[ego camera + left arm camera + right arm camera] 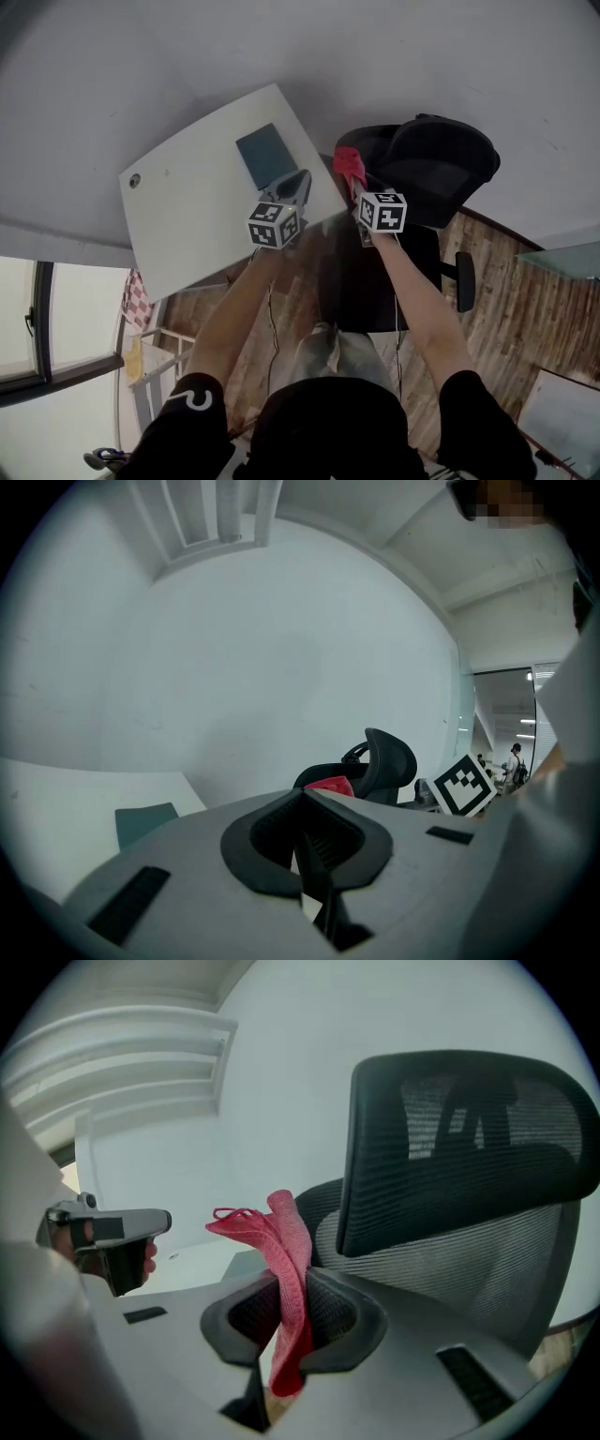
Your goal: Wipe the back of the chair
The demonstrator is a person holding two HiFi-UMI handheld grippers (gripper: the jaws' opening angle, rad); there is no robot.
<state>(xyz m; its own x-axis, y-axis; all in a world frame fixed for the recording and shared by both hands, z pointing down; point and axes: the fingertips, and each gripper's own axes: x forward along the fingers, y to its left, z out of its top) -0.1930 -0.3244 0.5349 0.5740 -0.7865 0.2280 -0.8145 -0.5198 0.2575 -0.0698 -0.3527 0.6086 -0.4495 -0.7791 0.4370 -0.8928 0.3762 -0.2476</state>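
A black mesh office chair (441, 169) stands to the right of the table, and its tall back (469, 1138) fills the right gripper view, close ahead. My right gripper (292, 1274) is shut on a red cloth (281, 1251), which sticks up out of the jaws and stands a little short of the chair back. In the head view the red cloth (350, 167) hangs over the chair's near edge, in front of my right gripper (356, 187). My left gripper (298, 180) hovers over the table corner, shut with nothing in it. From the left gripper view, the chair (384, 761) and cloth (328, 785) lie ahead.
A white table (187, 206) with a dark teal pad (262, 155) stands left of the chair. The floor (506, 300) is wood plank. A chair armrest (465, 279) juts out at the right. A white wall (281, 649) runs behind both.
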